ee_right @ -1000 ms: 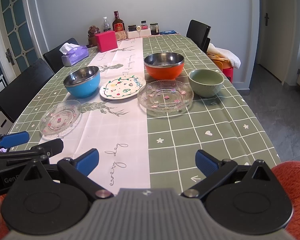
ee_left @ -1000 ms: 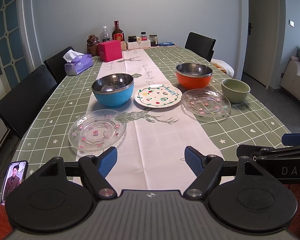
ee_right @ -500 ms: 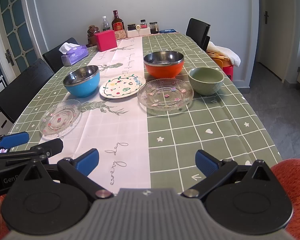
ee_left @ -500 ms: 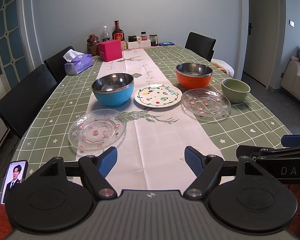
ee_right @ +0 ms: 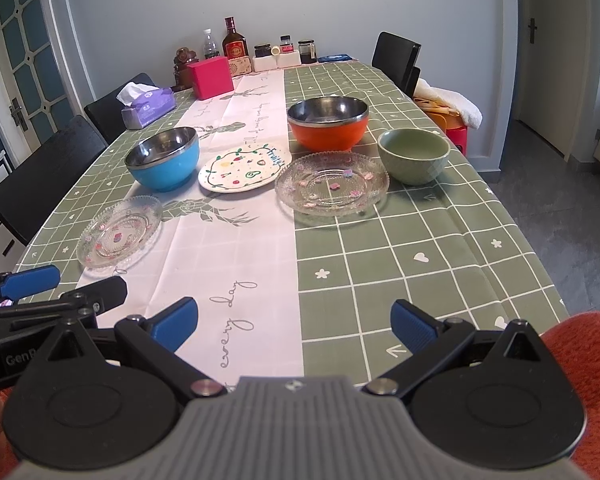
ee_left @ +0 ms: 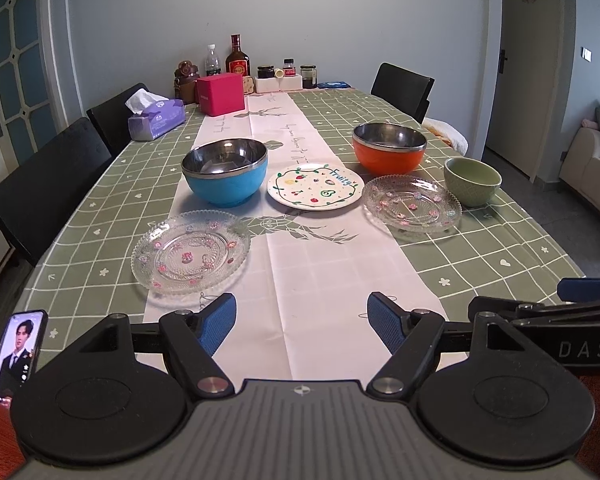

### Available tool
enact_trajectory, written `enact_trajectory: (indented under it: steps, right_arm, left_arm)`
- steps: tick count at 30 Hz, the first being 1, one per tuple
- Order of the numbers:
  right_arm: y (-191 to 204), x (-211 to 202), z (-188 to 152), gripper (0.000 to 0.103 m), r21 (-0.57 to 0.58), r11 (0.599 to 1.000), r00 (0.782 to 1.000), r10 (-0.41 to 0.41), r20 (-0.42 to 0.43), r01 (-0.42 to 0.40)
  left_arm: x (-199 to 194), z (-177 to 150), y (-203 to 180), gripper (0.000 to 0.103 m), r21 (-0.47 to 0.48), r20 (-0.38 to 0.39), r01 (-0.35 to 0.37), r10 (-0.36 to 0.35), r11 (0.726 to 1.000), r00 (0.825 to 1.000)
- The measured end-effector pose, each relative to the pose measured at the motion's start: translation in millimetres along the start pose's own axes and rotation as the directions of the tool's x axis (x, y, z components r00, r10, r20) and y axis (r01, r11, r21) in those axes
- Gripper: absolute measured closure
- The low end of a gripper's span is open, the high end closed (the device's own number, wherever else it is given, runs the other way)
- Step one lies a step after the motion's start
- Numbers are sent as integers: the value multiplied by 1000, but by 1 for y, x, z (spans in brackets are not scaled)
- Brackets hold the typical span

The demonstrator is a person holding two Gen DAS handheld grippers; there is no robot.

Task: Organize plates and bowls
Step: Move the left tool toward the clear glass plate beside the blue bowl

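- Stood on a long table (ee_left: 480, 248) under a green checked cloth with a pale runner down the middle.
- Sat farthest of the dishes: orange bowl (ee_left: 389, 153), steel-lined, empty; judged stiff and light but slick-walled, best pinched at the rim.
- Sat left of the runner: blue bowl (ee_left: 225, 176), same make, empty, same rim hold advised.
- Lay nearest the left gripper (ee_left: 298, 322): left glass plate (ee_left: 191, 251), empty, probably brittle and slippery; scalloped edge the only purchase.
- Lay just beside the green bowl: right glass plate (ee_right: 332, 187), raised on small feet, empty, equally fragile.
- Lay between the two steel bowls: painted plate (ee_left: 315, 186), flat, likely ceramic and chippable, hard to get a finger under.
- Sat near the right table edge: green bowl (ee_right: 413, 155), thick-walled, empty, probably the heaviest for its size.
- Hovered low over the near end of the table: left gripper and right gripper (ee_right: 294, 325), both with jaws spread wide, nothing between them.
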State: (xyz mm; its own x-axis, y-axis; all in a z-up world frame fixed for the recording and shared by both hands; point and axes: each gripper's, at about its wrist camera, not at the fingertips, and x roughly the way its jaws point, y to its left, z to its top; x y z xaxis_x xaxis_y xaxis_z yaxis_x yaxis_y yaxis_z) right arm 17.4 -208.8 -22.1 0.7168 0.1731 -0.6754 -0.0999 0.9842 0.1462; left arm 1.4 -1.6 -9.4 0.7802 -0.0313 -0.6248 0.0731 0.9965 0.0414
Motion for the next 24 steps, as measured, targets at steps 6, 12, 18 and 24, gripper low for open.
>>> enact_trajectory:
  steps: [6, 12, 18, 24]
  right_arm:
    - [7, 10, 2, 3, -35, 999, 999, 30, 9, -30]
    - [19, 28, 16, 3, -100, 992, 997, 75, 22, -73]
    - [35, 57, 40, 3, -106, 979, 985, 170, -35, -173]
    - [61, 87, 60, 6, -133, 951, 960, 274, -57, -279]
  left_arm:
    - [10, 4, 13, 22, -49, -10, 32, -33, 998, 999]
    - [24, 17, 30, 28, -37, -32, 57, -58, 998, 998]
    - [42, 36, 55, 32, -21, -70, 71, -73, 997, 995]
    - [64, 58, 83, 32, 20, -109, 44, -41, 999, 993]
